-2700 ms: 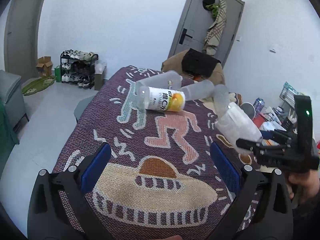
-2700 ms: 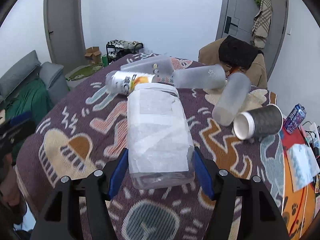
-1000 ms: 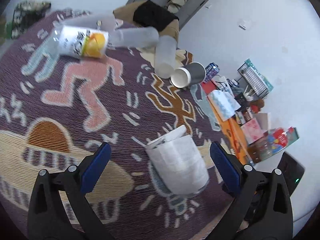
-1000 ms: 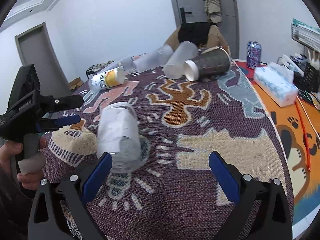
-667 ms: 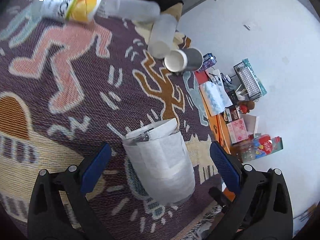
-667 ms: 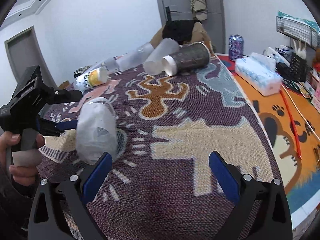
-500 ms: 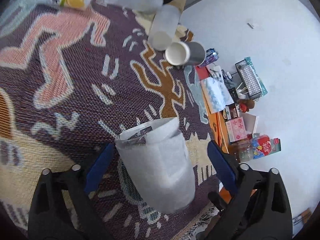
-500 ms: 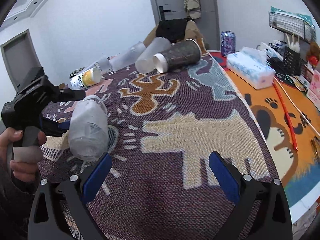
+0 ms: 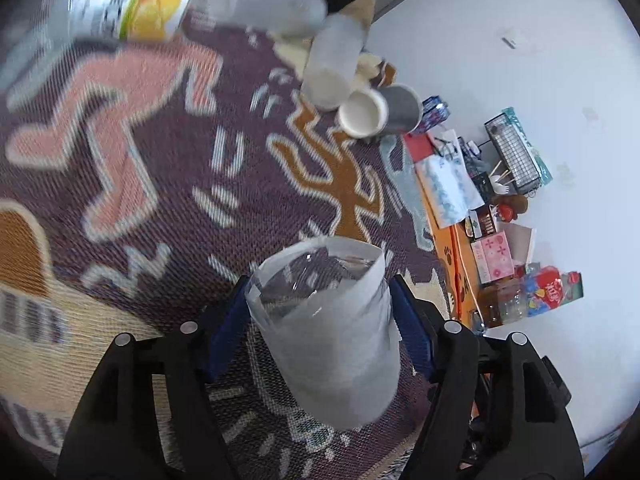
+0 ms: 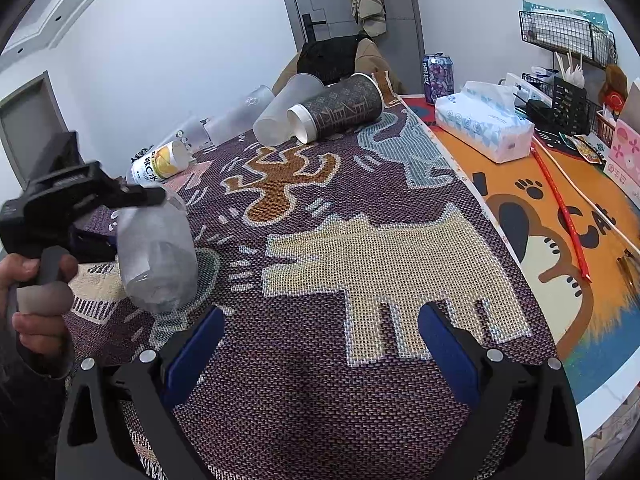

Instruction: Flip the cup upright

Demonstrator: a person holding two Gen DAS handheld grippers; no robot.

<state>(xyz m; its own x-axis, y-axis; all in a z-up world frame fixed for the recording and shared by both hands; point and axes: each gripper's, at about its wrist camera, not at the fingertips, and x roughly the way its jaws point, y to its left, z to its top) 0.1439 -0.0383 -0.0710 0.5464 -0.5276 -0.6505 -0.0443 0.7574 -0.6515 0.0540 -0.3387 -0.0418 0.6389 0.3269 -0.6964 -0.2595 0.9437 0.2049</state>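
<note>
A clear cup wrapped in white paper [image 9: 332, 332] sits between my left gripper's blue pads, its open mouth facing away from the camera. My left gripper [image 9: 320, 328] is shut on it. The right wrist view shows the cup [image 10: 158, 252] held in the left gripper [image 10: 120, 216] a little above the patterned cloth, tilted. My right gripper [image 10: 316, 344] is open and empty over the cloth, to the right of the cup.
Several cups lie on their sides at the far end: frosted cups [image 10: 282, 110], a dark paper cup [image 10: 340, 106] and a yellow-labelled bottle [image 10: 160, 162]. A tissue pack [image 10: 484, 124], a can [image 10: 438, 76] and a wire rack [image 10: 568, 36] stand on the right.
My right gripper let go of the cup and drew back to the right. My left gripper came in around the cup and closed on it.
</note>
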